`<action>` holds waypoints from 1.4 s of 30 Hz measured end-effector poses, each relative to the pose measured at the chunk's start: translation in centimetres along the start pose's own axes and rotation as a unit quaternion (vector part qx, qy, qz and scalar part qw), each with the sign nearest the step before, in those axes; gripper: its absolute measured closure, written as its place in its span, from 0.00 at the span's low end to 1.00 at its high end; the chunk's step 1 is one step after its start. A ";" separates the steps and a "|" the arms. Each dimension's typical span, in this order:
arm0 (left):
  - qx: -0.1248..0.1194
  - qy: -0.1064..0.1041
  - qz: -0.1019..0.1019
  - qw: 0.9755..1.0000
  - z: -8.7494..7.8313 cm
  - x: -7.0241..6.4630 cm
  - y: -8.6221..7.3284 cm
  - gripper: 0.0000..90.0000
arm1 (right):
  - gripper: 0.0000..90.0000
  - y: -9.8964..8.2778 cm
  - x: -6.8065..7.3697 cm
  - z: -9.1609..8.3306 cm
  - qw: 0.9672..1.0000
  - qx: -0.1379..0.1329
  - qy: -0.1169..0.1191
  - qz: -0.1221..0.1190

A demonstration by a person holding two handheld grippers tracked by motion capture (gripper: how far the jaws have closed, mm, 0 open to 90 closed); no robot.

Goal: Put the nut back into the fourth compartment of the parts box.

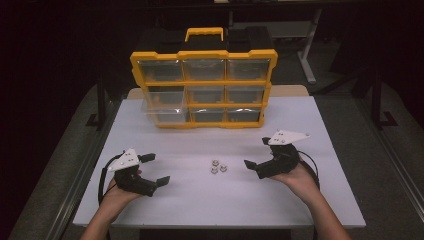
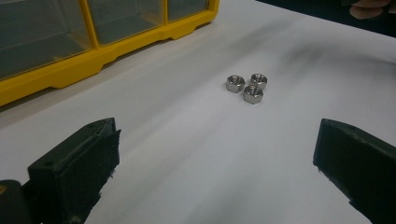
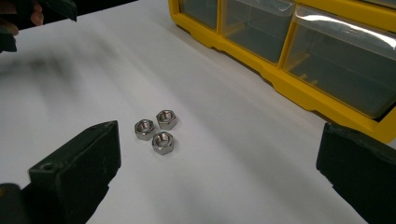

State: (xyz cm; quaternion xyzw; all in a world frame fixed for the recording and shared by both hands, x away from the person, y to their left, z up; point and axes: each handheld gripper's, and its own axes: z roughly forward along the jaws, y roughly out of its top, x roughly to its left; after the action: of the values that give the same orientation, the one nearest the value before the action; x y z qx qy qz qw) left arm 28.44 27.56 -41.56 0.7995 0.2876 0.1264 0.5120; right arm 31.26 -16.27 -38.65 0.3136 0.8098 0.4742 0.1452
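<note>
Three small steel hex nuts lie bunched together on the white table, midway between my hands. They show ahead of the left gripper's jaws as the nuts and ahead of the right gripper's jaws as the nuts. My left gripper rests open near the table's left front, jaws wide apart and empty. My right gripper is open too, to the right of the nuts, holding nothing. A yellow and black organizer with clear drawers stands at the back of the table.
The organizer's bottom left drawer sticks out slightly toward me. Its yellow base runs along the far side of the table, also seen as the yellow base. Dark floor and table legs surround the table.
</note>
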 end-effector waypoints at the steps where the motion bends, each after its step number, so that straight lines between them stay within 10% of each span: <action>1: 0.000 0.000 0.001 1.000 0.0 0.0 0.0 0.00 | 0.00 0.1 0.0 0.2 1.000 0.003 0.000 0.001; 42: -0.008 -0.004 -0.004 1.000 -0.1 0.1 -0.1 0.00 | 0.15 4.0 0.6 5.7 0.997 0.055 0.055 -0.017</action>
State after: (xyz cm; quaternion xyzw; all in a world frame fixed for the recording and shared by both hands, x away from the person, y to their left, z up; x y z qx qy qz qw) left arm 28.41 27.68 -41.65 0.7948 0.2874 0.1233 0.5201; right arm 35.33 -10.62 -38.10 0.2807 0.8468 0.4425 0.0908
